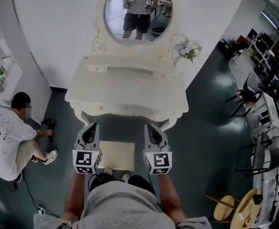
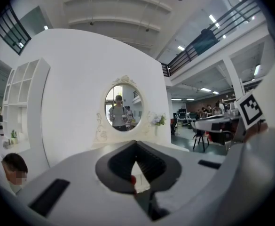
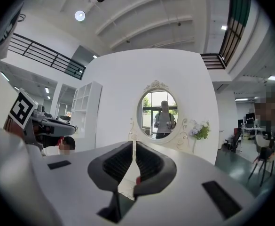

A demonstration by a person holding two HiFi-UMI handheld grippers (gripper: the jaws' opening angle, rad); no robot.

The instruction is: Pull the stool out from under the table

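Note:
The stool (image 1: 116, 155) has a square cream seat and stands on the dark floor just in front of the white dressing table (image 1: 129, 92), close to my knees. My left gripper (image 1: 90, 128) hovers over the seat's left edge and my right gripper (image 1: 151, 129) over its right edge, both pointing at the table. In the left gripper view the left gripper (image 2: 137, 145) has its jaws together with nothing between them. The right gripper (image 3: 135, 145) looks the same in its own view, aimed at the oval mirror (image 3: 159, 109).
A person (image 1: 8, 137) crouches on the floor at the left beside a black tool (image 1: 48, 124). White flowers (image 1: 189, 50) stand on the table's right corner. Black chairs (image 1: 246, 97) and desks fill the right side. A round wooden stool (image 1: 246, 209) is at lower right.

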